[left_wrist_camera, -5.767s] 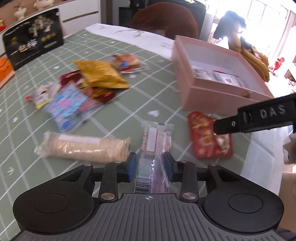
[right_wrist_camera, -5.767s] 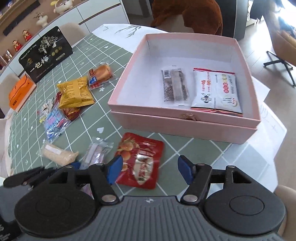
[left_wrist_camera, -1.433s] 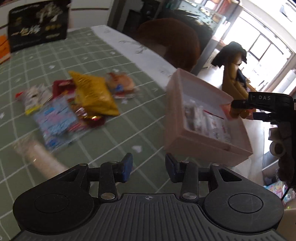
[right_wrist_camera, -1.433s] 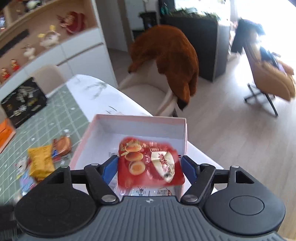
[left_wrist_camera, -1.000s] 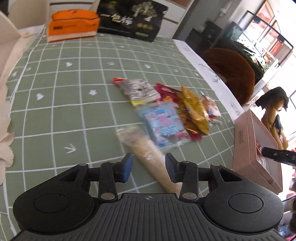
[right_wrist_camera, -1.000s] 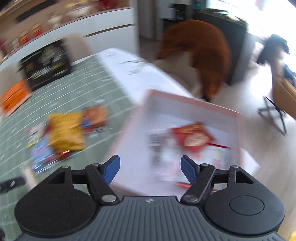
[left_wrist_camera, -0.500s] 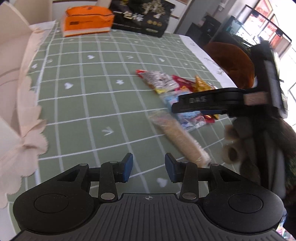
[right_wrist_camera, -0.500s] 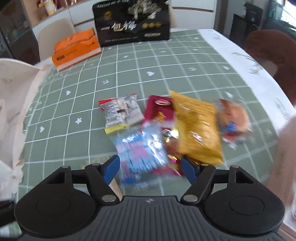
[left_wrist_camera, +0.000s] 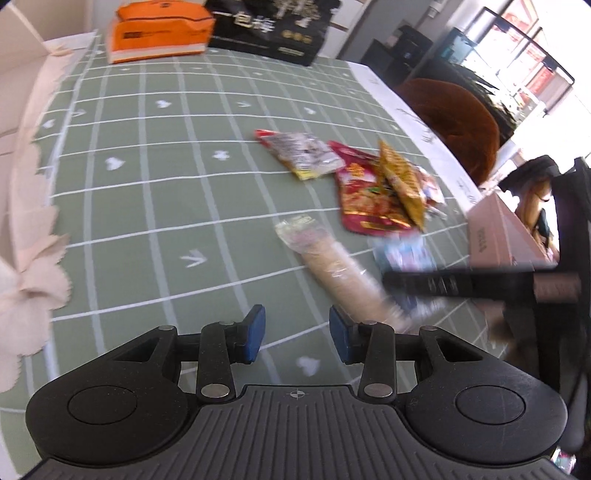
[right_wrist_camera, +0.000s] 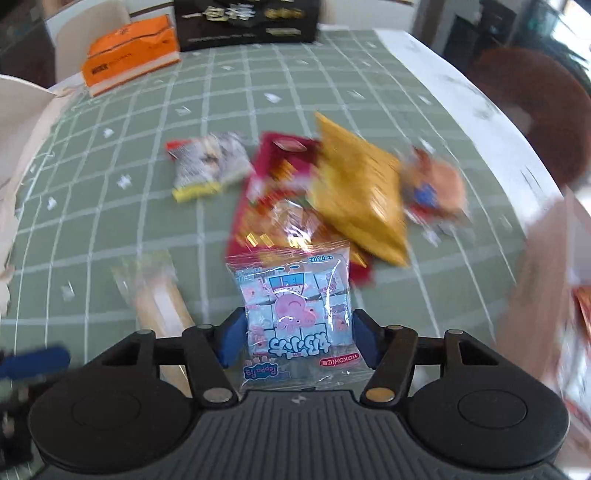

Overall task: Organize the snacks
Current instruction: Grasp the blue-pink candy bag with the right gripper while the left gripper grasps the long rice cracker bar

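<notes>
Pale blue snack packet [right_wrist_camera: 295, 314], print upside down

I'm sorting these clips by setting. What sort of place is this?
Most likely a home dining area: a table under a green grid-patterned tablecloth, a dining chair pulled up at its far edge, and white cabinets behind it.

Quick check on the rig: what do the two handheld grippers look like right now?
Both match: a black ribbed body with two round discs, black linkage arms with silver pivot screws, and blue pads on the fingertips. See the left gripper and the right gripper. No cables or sleeves show clearly.
</notes>
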